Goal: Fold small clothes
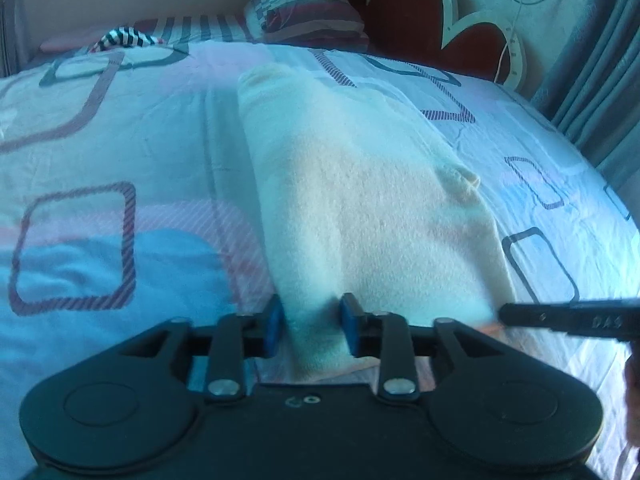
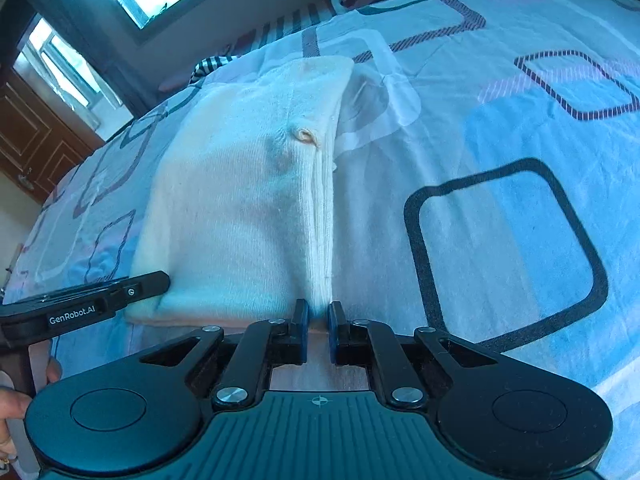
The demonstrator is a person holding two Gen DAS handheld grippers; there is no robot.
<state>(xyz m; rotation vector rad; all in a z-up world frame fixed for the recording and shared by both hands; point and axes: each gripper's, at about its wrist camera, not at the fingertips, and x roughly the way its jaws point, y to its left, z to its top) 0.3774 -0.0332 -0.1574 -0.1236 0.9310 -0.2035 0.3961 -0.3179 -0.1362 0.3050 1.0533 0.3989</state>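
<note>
A cream knitted garment (image 1: 360,208) lies folded lengthwise on the bed, running away from me; it also shows in the right wrist view (image 2: 240,200). A small puckered knot (image 2: 304,136) sits near its right edge. My left gripper (image 1: 312,332) has its blue pads on either side of the garment's near left corner, which passes between them. My right gripper (image 2: 319,332) is nearly closed on the near right corner at the stacked edge. Each gripper shows in the other's view, the right one (image 1: 568,318) and the left one (image 2: 92,300).
The bed has a pale sheet (image 1: 100,140) with square outlines. A striped black-and-white cloth (image 1: 124,38) and a striped pillow (image 1: 308,12) lie at the far end by a red headboard (image 1: 424,12). Curtains (image 1: 600,80) hang on the right. A wooden door (image 2: 36,136) stands left.
</note>
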